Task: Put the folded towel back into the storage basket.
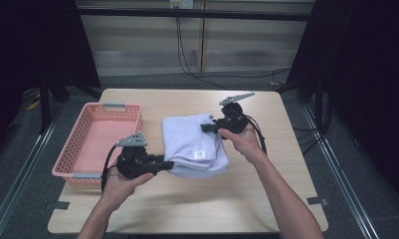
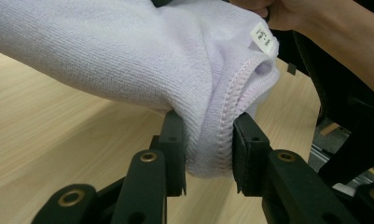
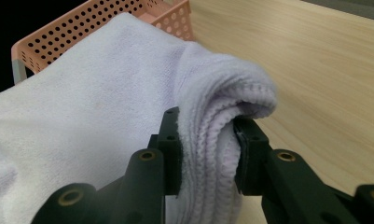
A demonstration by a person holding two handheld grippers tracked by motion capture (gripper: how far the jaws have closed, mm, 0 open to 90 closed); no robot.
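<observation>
Towel-carrying is the step we read here: we have a folded pale-lilac terry towel (image 1: 194, 144) gripped at two ends and seemingly lifted a little off the wooden surface (image 1: 187, 209), with the pink basket (image 1: 75, 149) waiting at about nine o'clock of it.

Our left tongs (image 1: 168, 165) are clamped on the towel's near corner, at roughly seven o'clock of the bundle; in the left gripper view the pads (image 2: 175, 140) squeeze a thick fold with its stitched hem showing between them. Our right tongs (image 1: 207, 128) are clamped on the far edge at about one o'clock; the right gripper view shows several stacked layers pinched between the jaws.

The next move, as we judge it, calls for swinging both hands together toward nine o'clock, keeping the spacing even so the fold does not sag or open, then lowering the bundle inside the basket walls before letting go.

The towel is soft looped cloth, plump at the folds, with a small white label (image 1: 201, 155) on top. The basket is rigid perforated plastic, rectangular, with grey handle grips on its short ends. The surface is smooth light wood-grain laminate.
</observation>
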